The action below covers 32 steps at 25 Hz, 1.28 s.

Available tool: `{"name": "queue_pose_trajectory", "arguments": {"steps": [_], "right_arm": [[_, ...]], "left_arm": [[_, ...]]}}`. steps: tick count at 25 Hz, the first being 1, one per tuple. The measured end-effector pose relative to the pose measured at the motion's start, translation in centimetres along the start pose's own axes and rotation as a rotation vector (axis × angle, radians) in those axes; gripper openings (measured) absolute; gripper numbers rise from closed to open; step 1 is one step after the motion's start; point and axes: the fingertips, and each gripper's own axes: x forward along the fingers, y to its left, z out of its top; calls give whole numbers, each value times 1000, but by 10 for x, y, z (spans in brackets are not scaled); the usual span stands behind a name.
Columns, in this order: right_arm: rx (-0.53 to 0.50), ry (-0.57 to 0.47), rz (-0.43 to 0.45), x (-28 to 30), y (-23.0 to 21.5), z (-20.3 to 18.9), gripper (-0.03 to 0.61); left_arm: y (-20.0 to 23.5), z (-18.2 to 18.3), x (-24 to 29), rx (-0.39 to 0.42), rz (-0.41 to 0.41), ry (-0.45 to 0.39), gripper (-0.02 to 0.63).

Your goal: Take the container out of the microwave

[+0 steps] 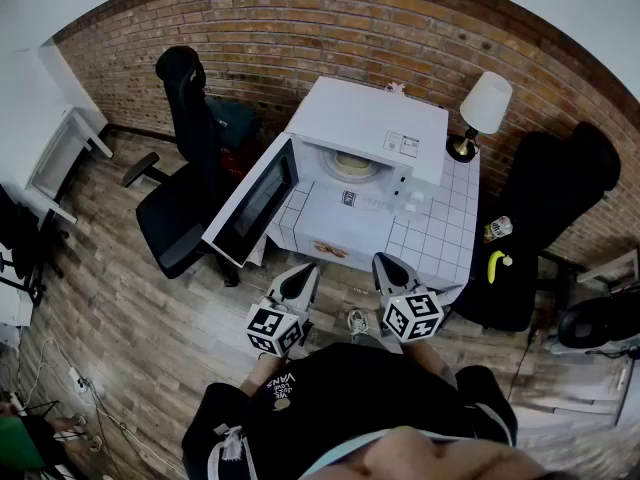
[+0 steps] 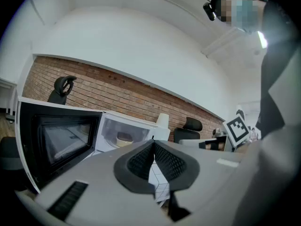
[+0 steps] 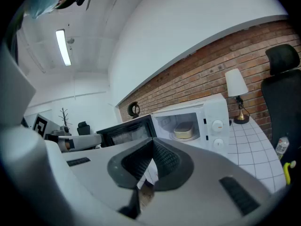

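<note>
A white microwave (image 1: 380, 128) stands on a white tiled table (image 1: 440, 238), its black-windowed door (image 1: 255, 203) swung wide open to the left. Inside sits a cream container (image 1: 352, 165) with a lid, also visible as the container (image 3: 183, 132) and the container (image 2: 124, 138) in both gripper views. My left gripper (image 1: 300, 283) and right gripper (image 1: 388, 271) hover side by side in front of the table, well short of the microwave. Both are shut with nothing between their jaws, as the left gripper (image 2: 153, 147) and right gripper (image 3: 151, 147) show.
A white-shaded lamp (image 1: 480, 113) stands at the table's back right corner. Black office chairs sit left (image 1: 185, 168) and right (image 1: 545, 218) of the table; the right one holds a bottle (image 1: 498, 229) and a yellow object (image 1: 496, 264). A brick wall runs behind.
</note>
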Motion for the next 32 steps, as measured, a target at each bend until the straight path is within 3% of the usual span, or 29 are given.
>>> {"name": "queue_pose_trajectory", "arguments": {"steps": [5,12,19,32], "right_arm": [[62,-53,41,2,-9,6,5],[100,-27,50,8,-36,2,5],[93,6,45,23,-65,2,5],[34,60,177,56,-102,12,5]], "left_arm": [[2,0,18,-4,9,1,11],[1,0,49,-2,11,6,11],[4,-3,83,8,26,25,11],[13,-10,142,-5,105,21,11]]}}
